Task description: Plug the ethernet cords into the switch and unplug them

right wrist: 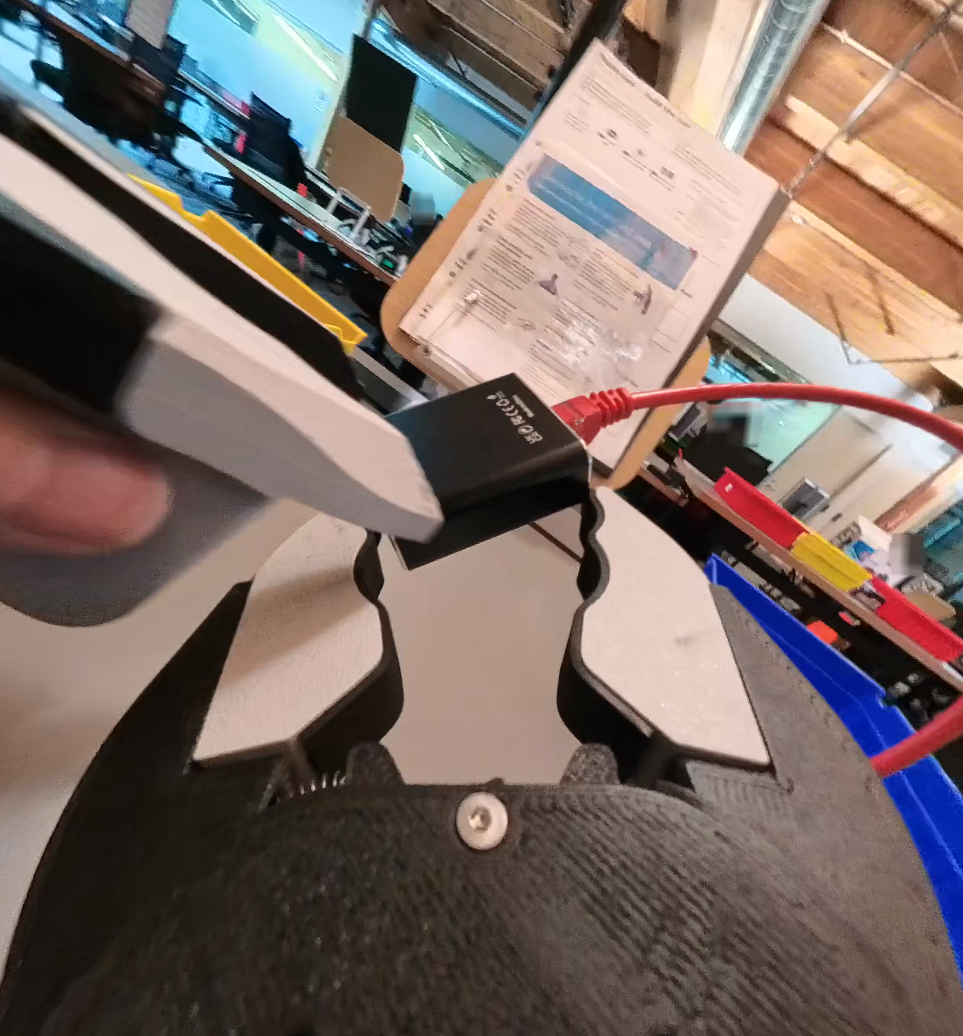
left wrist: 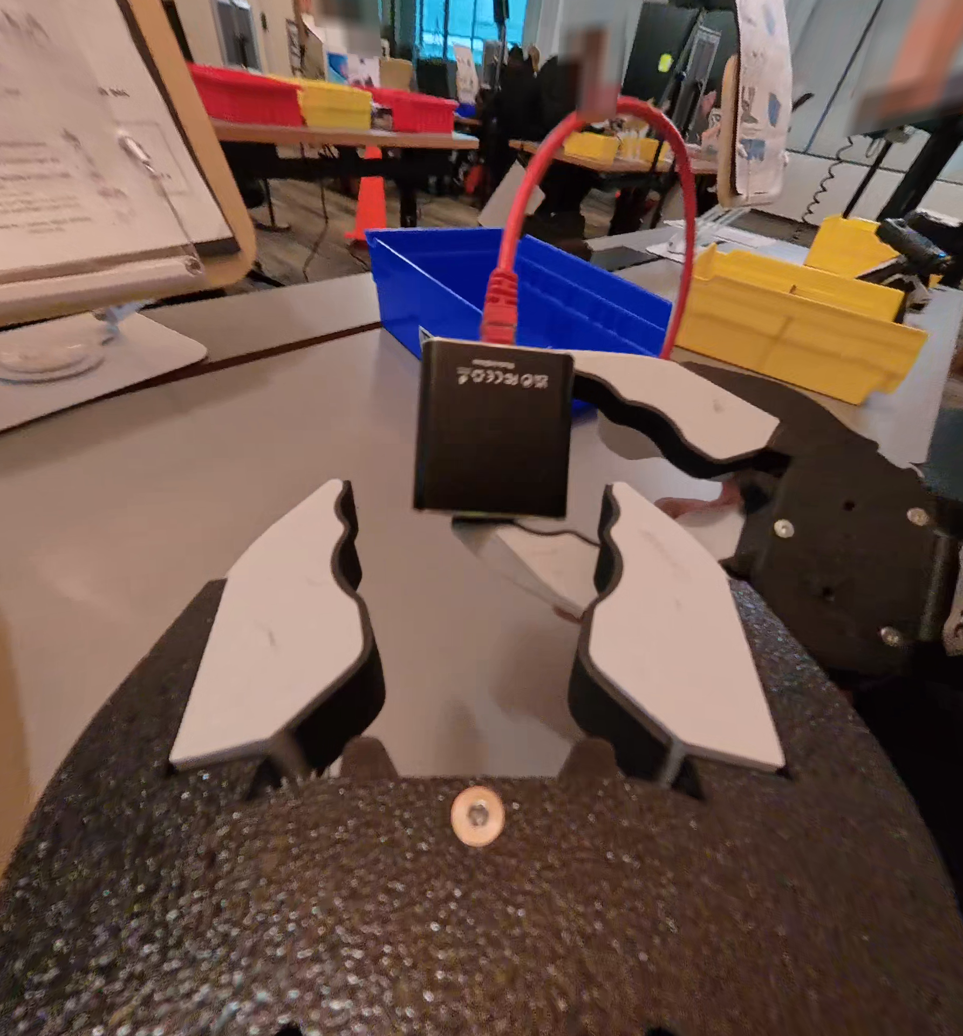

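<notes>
Left wrist view: left gripper (left wrist: 479,493) has both grey-faced fingers spread wide, nothing between them. Small black rectangular switch box (left wrist: 493,431) hangs just past the fingertips, lifted clear of the grey tabletop (left wrist: 187,476), tilted slightly, printed face up.

Right gripper (left wrist: 596,482) comes in from the right side. One finger lies along the box's right edge, the other runs beneath it; the pair look clamped on the switch.

Thin red ethernet cord (left wrist: 535,185): one plug seated in the far end of the box. Cord rises, arches over, drops behind the right gripper's upper finger. Its other end is not visible.

Deep blue plastic bin (left wrist: 580,303) sits just behind the switch; long yellow plastic bin (left wrist: 776,325) is to its right. Wooden clipboard stand with a printed sheet (left wrist: 75,168) is at far left on the table.

Right wrist view: switch sits at the tips of the right gripper's fingers, one fingertip touching the box's corner, the other hidden behind a finger of the left gripper that crosses in front. A person's hand (right wrist: 47,476) is at the left edge, blurred.
</notes>
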{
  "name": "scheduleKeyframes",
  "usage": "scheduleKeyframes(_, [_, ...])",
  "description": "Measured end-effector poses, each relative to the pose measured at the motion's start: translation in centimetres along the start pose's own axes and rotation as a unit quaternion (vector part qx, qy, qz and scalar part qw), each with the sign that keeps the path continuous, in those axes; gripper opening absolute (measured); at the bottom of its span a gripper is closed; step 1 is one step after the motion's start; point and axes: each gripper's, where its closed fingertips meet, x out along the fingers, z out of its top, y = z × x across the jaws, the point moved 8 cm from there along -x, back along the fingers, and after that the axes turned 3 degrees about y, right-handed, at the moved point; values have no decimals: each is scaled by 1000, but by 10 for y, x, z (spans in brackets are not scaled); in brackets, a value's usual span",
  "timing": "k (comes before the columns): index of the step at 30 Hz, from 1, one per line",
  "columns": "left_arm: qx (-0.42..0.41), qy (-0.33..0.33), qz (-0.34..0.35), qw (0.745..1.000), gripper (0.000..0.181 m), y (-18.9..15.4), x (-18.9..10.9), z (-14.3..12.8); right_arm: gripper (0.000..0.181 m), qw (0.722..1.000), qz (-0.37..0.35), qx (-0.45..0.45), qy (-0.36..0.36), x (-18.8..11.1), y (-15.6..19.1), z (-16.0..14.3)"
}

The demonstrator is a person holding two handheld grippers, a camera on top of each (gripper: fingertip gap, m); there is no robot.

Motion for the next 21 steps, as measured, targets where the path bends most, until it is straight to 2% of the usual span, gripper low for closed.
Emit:
scheduleKeyframes(3, [4,19,2,1000,80,-3,6,0,69,1000,-10,-27,2,0,6,2])
scheduleKeyframes(9, [2,61,17,998,62,-2,13,-3,69,993,-46,-108,20,0,15,2])
scheduleKeyframes(15, [32,50,2,998,58,7,17,-9,68,991,-45,-120,29,1,17,-2])
scheduleKeyframes(17, [71,47,25,996,58,13,15,-9,66,994,1,-106,14,3,16,-3])
scheduleKeyframes(21, [153,54,78,984,58,28,8,-1,75,990,111,-81,-22,0,12,-3])
